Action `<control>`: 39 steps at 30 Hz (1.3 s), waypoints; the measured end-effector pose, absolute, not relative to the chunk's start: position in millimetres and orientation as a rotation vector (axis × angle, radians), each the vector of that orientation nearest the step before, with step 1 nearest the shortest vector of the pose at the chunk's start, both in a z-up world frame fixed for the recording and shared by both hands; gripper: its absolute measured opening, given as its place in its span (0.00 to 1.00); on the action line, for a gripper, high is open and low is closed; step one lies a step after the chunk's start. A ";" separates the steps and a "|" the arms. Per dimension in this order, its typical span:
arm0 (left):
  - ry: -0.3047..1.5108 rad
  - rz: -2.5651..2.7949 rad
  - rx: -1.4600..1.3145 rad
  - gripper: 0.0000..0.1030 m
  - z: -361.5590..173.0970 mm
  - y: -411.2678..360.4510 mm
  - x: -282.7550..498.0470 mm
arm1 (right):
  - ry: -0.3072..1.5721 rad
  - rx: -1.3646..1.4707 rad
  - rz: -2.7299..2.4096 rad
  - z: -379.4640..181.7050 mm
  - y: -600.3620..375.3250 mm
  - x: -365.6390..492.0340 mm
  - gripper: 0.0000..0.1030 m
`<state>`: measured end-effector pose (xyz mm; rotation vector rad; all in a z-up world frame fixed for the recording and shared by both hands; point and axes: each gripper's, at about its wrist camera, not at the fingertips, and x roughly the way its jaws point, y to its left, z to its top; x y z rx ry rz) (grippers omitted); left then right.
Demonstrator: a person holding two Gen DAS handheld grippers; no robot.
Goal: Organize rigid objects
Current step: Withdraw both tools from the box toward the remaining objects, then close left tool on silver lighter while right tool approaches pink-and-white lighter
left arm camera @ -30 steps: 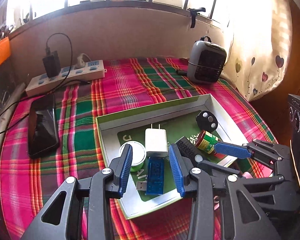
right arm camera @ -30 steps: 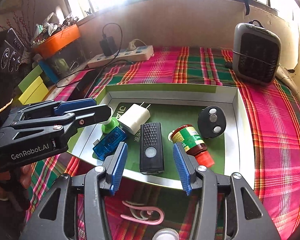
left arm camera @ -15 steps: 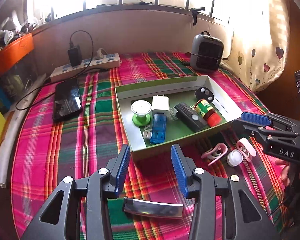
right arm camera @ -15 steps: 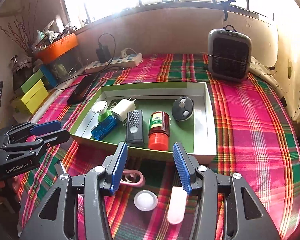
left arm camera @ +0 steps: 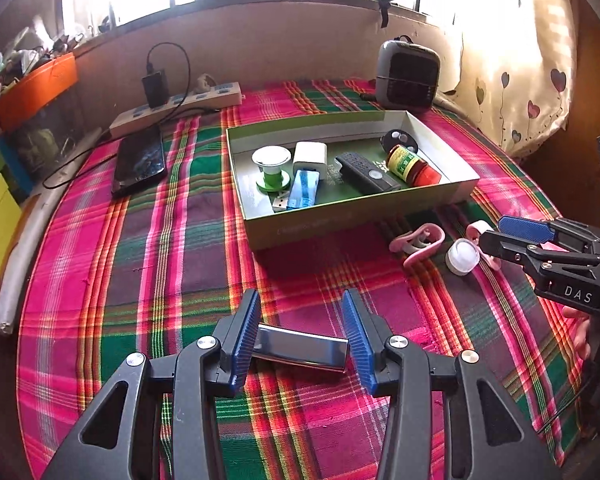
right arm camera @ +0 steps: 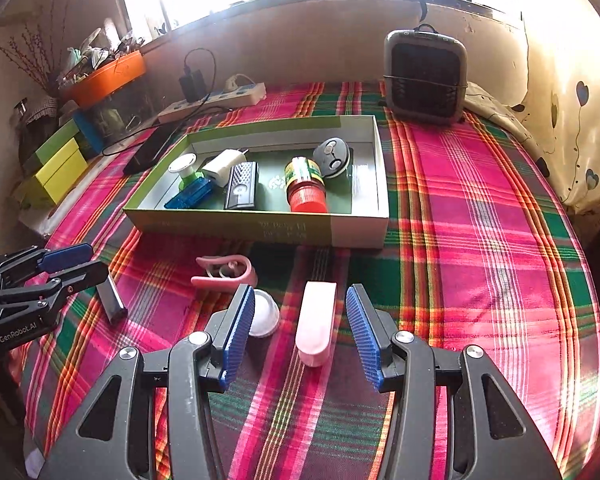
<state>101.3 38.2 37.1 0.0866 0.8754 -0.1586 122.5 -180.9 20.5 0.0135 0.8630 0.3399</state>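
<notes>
Both views look forward and down along their own fingers, low over the pink-and-green plaid cloth surface, toward the bright window. The left tool sits nearer the front left, the right tool further right. Each catches the other at its edge (left tool at, right tool at). Both share the shallow green cardboard box, the grey grilled heater and the white power strip in the middle distance.

Bottle in box, clip before box
</notes>
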 end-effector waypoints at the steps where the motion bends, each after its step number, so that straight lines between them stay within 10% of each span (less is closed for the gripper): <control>1: 0.875 -0.153 0.104 0.40 35.6 34.7 100.3 | 0.863 0.002 0.335 18.8 -180.3 120.5 0.47; 39: 0.947 -0.048 0.216 0.41 15.7 24.7 98.2 | 0.920 -0.015 0.270 1.5 -192.5 123.1 0.48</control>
